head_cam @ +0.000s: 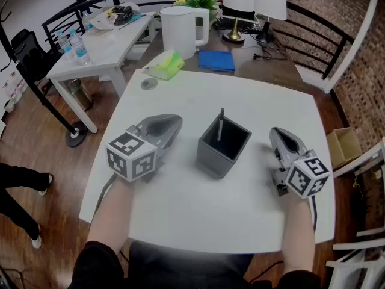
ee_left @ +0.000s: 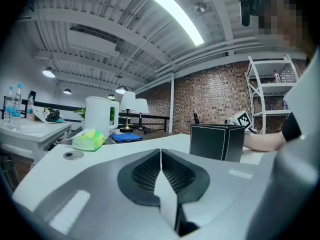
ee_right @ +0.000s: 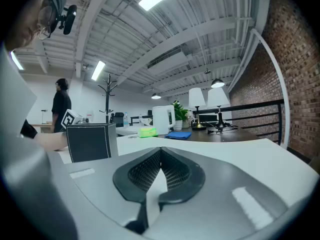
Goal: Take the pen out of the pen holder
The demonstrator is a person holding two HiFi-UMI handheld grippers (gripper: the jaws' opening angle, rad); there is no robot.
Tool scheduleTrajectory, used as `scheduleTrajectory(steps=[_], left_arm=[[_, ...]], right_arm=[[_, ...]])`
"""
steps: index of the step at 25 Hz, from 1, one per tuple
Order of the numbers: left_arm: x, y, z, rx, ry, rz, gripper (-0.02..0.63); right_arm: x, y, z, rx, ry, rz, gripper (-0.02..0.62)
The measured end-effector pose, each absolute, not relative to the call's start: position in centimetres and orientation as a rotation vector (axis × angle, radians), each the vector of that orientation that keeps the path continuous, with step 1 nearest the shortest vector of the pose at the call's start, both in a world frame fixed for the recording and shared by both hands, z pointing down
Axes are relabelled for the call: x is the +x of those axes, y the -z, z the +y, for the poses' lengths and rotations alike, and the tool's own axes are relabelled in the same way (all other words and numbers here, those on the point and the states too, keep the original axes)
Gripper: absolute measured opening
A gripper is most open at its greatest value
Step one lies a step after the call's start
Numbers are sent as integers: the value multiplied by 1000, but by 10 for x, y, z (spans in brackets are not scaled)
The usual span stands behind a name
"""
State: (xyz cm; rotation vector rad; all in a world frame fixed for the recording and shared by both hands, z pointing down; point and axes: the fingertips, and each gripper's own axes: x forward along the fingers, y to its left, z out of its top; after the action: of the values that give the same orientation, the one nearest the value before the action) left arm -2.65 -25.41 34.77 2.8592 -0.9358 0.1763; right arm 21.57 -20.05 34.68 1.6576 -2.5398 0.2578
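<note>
- The left gripper [head_cam: 171,125] has its jaws pressed together along a thin seam, with nothing between them; its own view [ee_left: 161,156] shows this plainly.
- The right gripper [head_cam: 278,135] is likewise closed tight and empty, as its own view [ee_right: 160,157] shows.
- Both grippers lie low over the white table [head_cam: 192,221], one in each hand, pointing away from the person.
- The pen holder [head_cam: 221,149], a dark square box, stands upright on the table between the two grippers, apart from both.
- In the left gripper view the pen holder [ee_left: 216,142] sits ahead and to the right of the jaws; in the right gripper view it [ee_right: 90,142] sits ahead and to the left.
- The pen [head_cam: 221,124] stands upright inside the pen holder, at the side farther from the person, its top rising above the rim; neither gripper touches it.
- In the left gripper view the top of the pen [ee_left: 196,118] pokes up at the pen holder's left side.
- Well beyond the left gripper's tips lie a small round disc [head_cam: 148,84] and a green packet [head_cam: 166,65].
- Farther off, beyond the table, stand a white kettle [head_cam: 178,30], a blue cloth [head_cam: 216,60] and two lamps [head_cam: 239,8].
</note>
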Motion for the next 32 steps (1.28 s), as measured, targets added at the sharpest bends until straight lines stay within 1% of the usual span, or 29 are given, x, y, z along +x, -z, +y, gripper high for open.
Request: scheduleTrajectory(steps=[5, 7, 10, 14, 16, 18, 21, 27, 32], left_arm=[[-25, -343, -247, 2878, -167, -964, 8], [-22, -327, -246, 2885, -105, -959, 8], [-12, -296, -241, 2849, 18, -809, 8], [17, -266, -226, 2885, 53, -607, 9], [30, -258, -218, 2911, 45, -529, 21], [43, -259, -215, 2924, 10, -472, 63], [57, -268, -216, 2955, -88, -444, 96], [68, -280, -218, 2998, -191, -428, 101], [75, -284, -216, 3017, -219, -389, 100]], right_arm=[[214, -350, -196, 1653, -276, -2532, 14], [215, -350, -195, 1656, -277, -2528, 14], [214, -350, -196, 1648, -276, -2532, 14], [213, -349, -194, 1640, -276, -2536, 14], [213, -349, -193, 1634, -273, -2537, 14], [212, -350, -193, 1632, -271, -2540, 14], [211, -351, -194, 1623, -272, -2545, 14], [209, -352, -194, 1596, -269, -2557, 14], [208, -351, -193, 1592, -266, -2564, 14]])
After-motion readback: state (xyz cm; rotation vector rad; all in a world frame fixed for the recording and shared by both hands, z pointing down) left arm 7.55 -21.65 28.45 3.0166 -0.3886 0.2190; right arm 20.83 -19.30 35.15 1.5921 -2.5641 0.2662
